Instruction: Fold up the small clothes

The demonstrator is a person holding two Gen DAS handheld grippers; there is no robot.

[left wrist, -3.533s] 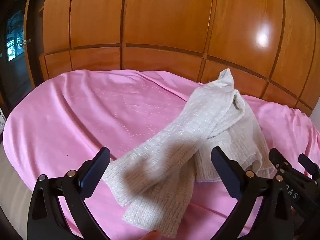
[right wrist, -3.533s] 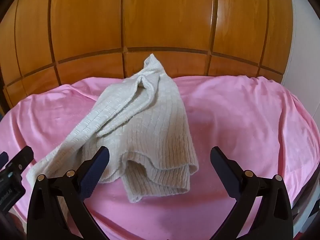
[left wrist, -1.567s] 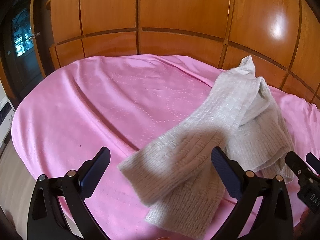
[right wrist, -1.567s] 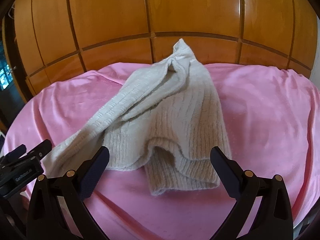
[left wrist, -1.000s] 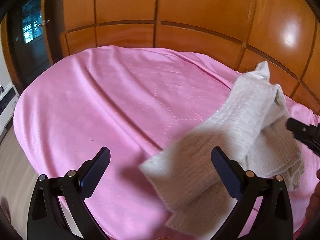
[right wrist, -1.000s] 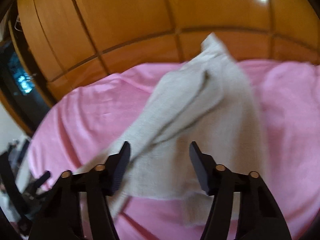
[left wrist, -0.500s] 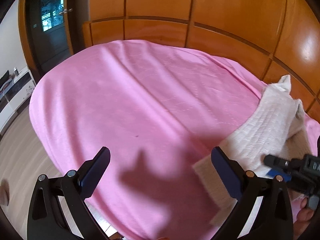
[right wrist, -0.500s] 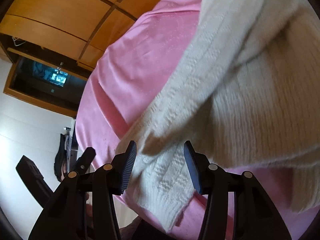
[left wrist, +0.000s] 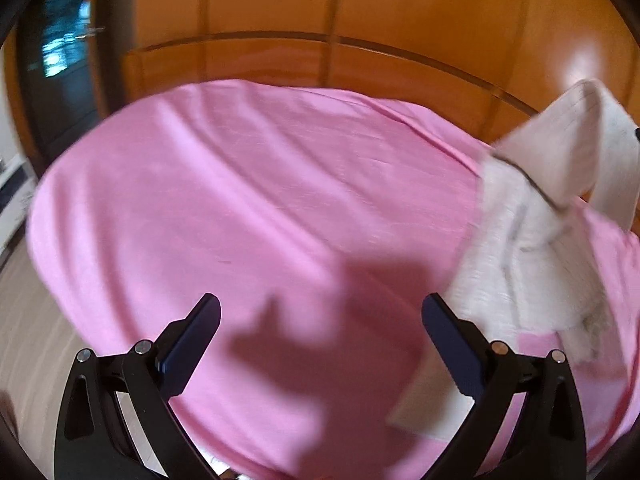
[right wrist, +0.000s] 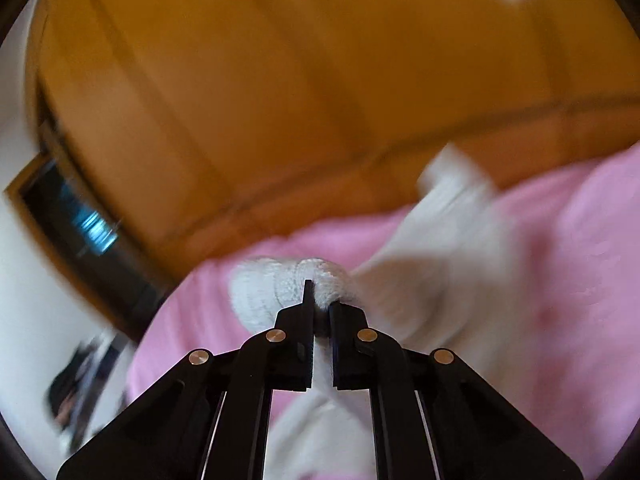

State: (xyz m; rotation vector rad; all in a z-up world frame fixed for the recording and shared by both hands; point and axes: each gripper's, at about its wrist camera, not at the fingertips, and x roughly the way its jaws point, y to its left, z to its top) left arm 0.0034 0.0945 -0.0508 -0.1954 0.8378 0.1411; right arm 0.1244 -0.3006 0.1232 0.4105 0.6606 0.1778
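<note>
A cream knitted sweater (right wrist: 432,264) lies on a pink sheet (left wrist: 248,208). My right gripper (right wrist: 320,304) is shut on a bunched fold of the sweater and holds it lifted above the sheet. The view is blurred by motion. In the left wrist view the sweater (left wrist: 536,248) shows at the right edge, partly raised. My left gripper (left wrist: 320,336) is open and empty over bare sheet, to the left of the sweater.
Orange wooden panelled doors (left wrist: 360,12) stand behind the bed. A dark doorway (left wrist: 60,52) is at the far left. The floor (left wrist: 24,320) shows beyond the bed's left edge.
My right gripper has closed on the sweater and lifted a fold of it. My left gripper stays open.
</note>
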